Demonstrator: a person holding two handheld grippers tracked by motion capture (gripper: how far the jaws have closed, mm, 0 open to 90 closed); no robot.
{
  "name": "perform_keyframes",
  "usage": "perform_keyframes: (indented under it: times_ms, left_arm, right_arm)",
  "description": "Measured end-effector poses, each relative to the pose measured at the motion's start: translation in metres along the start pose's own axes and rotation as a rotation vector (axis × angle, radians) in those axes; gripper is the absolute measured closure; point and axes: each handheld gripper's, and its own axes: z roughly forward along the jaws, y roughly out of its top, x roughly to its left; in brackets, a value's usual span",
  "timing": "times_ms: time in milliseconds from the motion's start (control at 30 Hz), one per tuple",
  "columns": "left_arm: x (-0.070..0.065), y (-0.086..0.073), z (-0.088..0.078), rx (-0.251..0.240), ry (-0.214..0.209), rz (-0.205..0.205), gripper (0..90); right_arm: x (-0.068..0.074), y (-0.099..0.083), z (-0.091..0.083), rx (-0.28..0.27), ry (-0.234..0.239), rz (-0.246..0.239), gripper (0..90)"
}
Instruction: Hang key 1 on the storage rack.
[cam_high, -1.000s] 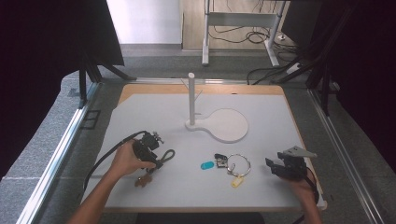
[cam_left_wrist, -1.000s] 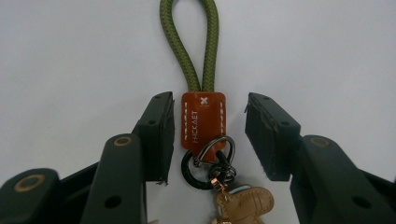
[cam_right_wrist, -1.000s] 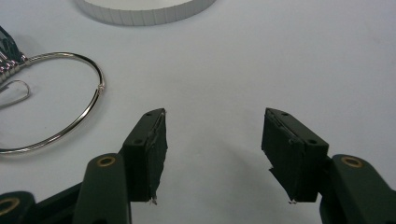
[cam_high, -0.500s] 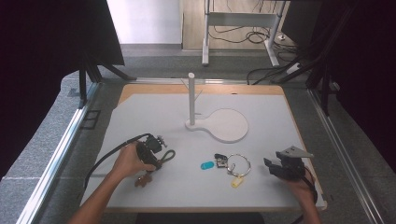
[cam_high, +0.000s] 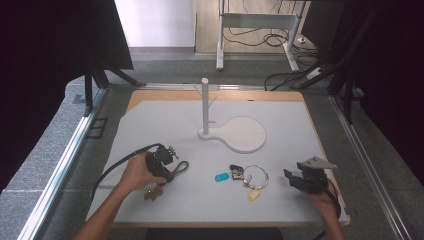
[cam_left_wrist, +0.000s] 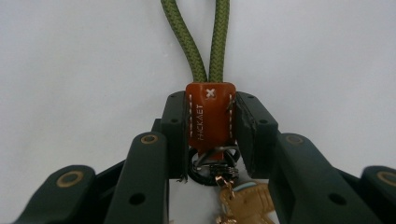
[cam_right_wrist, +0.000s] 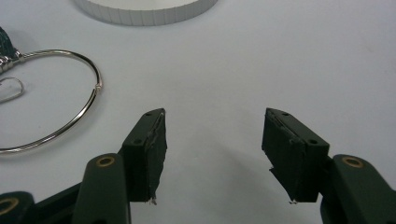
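At about 8 o'clock on the white board (cam_high: 165, 120) we have the left gripper (cam_left_wrist: 211, 122) lying low over the surface, and its jaws have just been closing. They now clamp the tan leather tab (cam_left_wrist: 210, 116) of a keychain from both sides. The tab is smooth, stitched in white along its edges and stamped with small lettering. We judge it the sensible place to pinch: it is flat and stiff, where the cord would roll. From the tab 2 strands of braided olive cord (cam_left_wrist: 205, 42) run away at 12 o'clock in the left gripper view; in the high view they lie as a loop (cam_high: 180, 166) on the board at the gripper's 3 o'clock. Below the tab hang a dark ring and gold-coloured metal charms (cam_left_wrist: 240, 203), seen at 6 o'clock of the gripper in the high view as a brownish clump (cam_high: 152, 193). So the keychain lies flat on the board, gripped but not lifted.

At the board's centre stands a white post (cam_high: 204, 105) on a round flat base (cam_high: 245, 134), matte and pale. We take it for the hanger the loop is meant for.

At 5 o'clock of the post lies a 2nd bunch: a turquoise oval tag (cam_high: 221, 177), a thin shiny steel ring (cam_right_wrist: 70, 116) and a yellow tag (cam_high: 253, 195).

At 4 o'clock the right gripper (cam_right_wrist: 212, 154) rests with its jaws wide apart and nothing between them, their black rubber pads (cam_right_wrist: 156, 149) frayed at the edges. It looks to be waiting just beside the ring.
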Motion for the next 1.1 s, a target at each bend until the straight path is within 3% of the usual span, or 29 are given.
perform_keyframes:
  times_ms: [133,533,1100]
  left_arm:
    - [0.006,-0.004,-0.018,-0.056,-0.033,-0.017,67.2]
    - [0.014,-0.005,-0.055,-0.149,-0.060,-0.013,67.2]
    - [0.028,0.004,-0.082,-0.243,-0.112,-0.034,67.1]
  right_arm:
    - [0.000,0.000,0.001,-0.001,-0.004,-0.001,40.2]
    - [0.000,0.001,0.002,0.005,0.001,-0.005,40.2]
    - [-0.002,0.001,0.003,0.006,0.002,0.006,40.2]
